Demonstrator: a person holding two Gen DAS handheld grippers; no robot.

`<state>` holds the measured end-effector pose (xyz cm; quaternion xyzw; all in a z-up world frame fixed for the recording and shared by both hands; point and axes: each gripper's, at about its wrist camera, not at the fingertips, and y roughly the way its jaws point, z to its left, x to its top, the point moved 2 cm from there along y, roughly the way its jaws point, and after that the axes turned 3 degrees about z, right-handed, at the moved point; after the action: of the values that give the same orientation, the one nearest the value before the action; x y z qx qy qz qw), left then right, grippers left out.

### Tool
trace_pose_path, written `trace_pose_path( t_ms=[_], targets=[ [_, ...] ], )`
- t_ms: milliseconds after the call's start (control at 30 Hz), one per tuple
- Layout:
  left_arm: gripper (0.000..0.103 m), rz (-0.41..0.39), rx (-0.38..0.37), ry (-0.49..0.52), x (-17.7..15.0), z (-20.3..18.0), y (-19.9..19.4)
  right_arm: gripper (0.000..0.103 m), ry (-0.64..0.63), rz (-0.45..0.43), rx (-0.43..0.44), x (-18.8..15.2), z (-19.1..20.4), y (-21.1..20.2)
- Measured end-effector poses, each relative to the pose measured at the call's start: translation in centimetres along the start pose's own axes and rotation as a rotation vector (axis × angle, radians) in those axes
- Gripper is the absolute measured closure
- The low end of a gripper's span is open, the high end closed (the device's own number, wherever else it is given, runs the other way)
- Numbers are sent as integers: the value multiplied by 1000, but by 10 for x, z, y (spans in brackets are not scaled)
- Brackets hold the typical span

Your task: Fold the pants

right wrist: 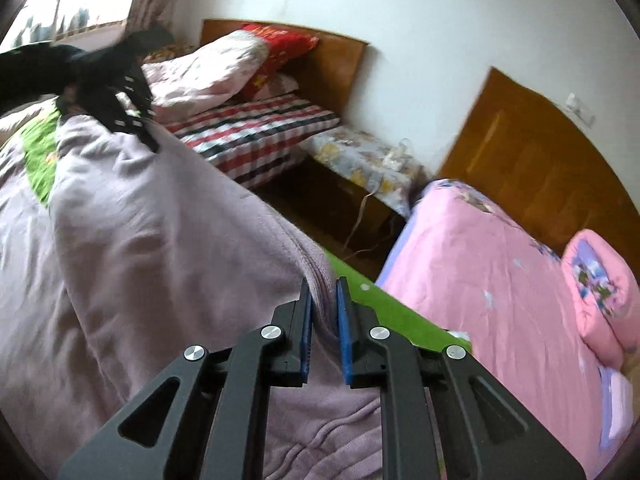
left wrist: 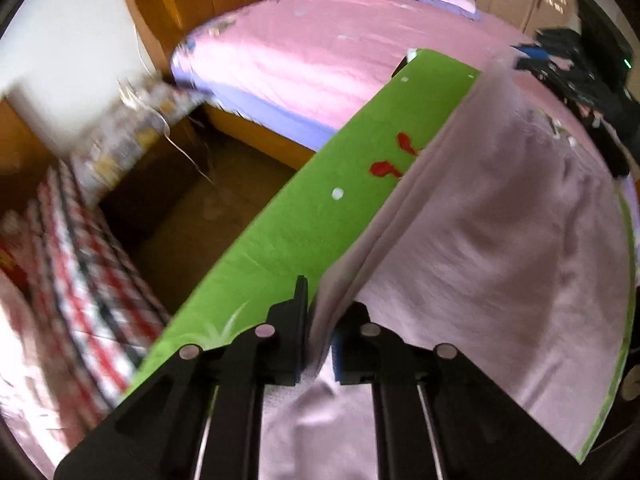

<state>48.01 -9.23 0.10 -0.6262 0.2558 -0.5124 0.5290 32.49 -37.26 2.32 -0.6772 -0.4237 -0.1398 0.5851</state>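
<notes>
The pale lilac pants (left wrist: 500,240) lie over a green mat (left wrist: 304,216). My left gripper (left wrist: 318,312) is shut on a folded edge of the pants and holds it lifted off the mat. My right gripper (right wrist: 325,304) is shut on another bunched edge of the same pants (right wrist: 140,240), also lifted. The right gripper shows in the left wrist view (left wrist: 576,80) at the far right, and the left gripper shows in the right wrist view (right wrist: 120,92) at the upper left, at the far end of the raised fabric.
A pink bed (left wrist: 320,56) with a rolled quilt (right wrist: 600,292) stands beyond the mat. A bed with a red striped sheet (right wrist: 256,132) and pillows is on the other side. A brown floor gap (left wrist: 200,200) with a cable lies between them.
</notes>
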Motion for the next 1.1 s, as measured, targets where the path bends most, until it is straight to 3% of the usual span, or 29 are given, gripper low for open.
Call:
trace_pose_path(
  t_ms=[133, 233, 367, 467, 600, 700, 767, 800, 833, 867, 933, 967, 1067, 1100],
  targets=[
    [93, -21, 147, 73, -5, -37, -60, 89, 27, -71, -17, 0, 12, -42],
    [93, -66, 270, 120, -26, -82, -98, 89, 25, -124, -36, -12, 31, -84],
    [93, -194, 373, 100, -80, -152, -136, 89, 13, -158, -46, -43, 72, -134],
    [94, -272, 455, 57, -122, -209, -140, 89, 9, -144, -38, -73, 104, -156],
    [94, -349, 432, -114, -175, -268, -120, 89, 123, -104, 6, -116, 132, -159],
    [94, -311, 345, -247, -210, -290, -83, 86, 174, -26, 30, -143, 153, -147],
    [87, -241, 326, -283, -227, -296, -57, 71, 182, 38, 52, -153, 163, -135],
    [85, -214, 308, -291, -232, -297, -49, 47, 178, 58, 28, -156, 167, -132],
    [81, -215, 300, -303, -236, -295, -47, 30, 183, 69, 12, -158, 168, -132],
    [61, -238, 277, -347, -241, -292, -52, 27, 193, 71, 6, -161, 170, -135],
    [38, -310, 173, -498, -252, -276, -71, 27, 245, 31, 14, -164, 172, -149],
    [31, -355, 143, -553, -256, -272, -79, 27, 280, 14, 19, -168, 172, -156],
    [27, -540, -95, -872, -282, -238, -105, 27, 411, -42, 23, -181, 167, -178],
    [28, -564, -149, -970, -290, -228, -106, 27, 458, -54, 28, -187, 167, -182]
  ],
)
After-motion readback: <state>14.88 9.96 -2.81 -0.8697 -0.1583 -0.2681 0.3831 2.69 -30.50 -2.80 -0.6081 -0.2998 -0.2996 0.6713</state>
